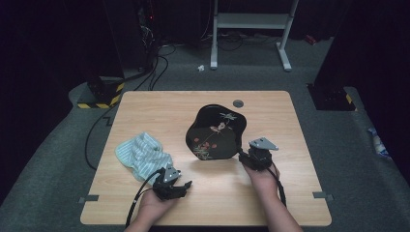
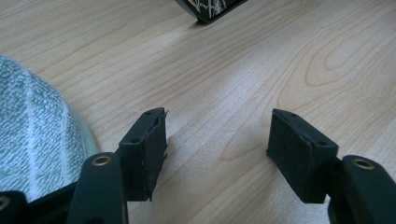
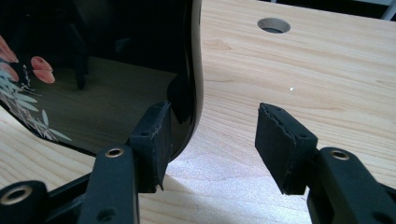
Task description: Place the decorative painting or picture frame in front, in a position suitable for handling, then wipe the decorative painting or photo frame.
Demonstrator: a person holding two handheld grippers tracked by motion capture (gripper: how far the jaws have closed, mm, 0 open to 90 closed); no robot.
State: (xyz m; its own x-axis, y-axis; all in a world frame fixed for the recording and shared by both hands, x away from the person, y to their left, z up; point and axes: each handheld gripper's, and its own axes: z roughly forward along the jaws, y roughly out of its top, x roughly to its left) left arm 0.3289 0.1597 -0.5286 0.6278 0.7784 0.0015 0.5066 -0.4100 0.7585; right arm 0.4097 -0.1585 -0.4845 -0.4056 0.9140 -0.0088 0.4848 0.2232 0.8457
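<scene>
The right tongs (image 3: 212,144) stand parted at the right-hand rim of a black lacquer tray (image 1: 216,133), with that glossy rim running into the gap between the pads; in the right gripper view one pad lies close against the rim's inner side while the other stands clear over bare wood, so nothing is clamped. Seen from the high view, the tray sits tilted near the middle of the worktop (image 1: 145,108), its painted face of pale leaves and red blossoms turned toward the person, and the right tongs (image 1: 250,155) meet it at its lower right edge. The left tongs (image 2: 217,149) are likewise spread apart and grasp nothing, their pads low over the wood grain well short of the tray's nearest corner. In the high view the left tongs (image 1: 180,186) lie below and left of the tray, just beside a crumpled, pale green striped cloth (image 1: 142,155). A round grommet hole (image 1: 238,103) opens in the worktop just beyond the tray's far edge.
</scene>
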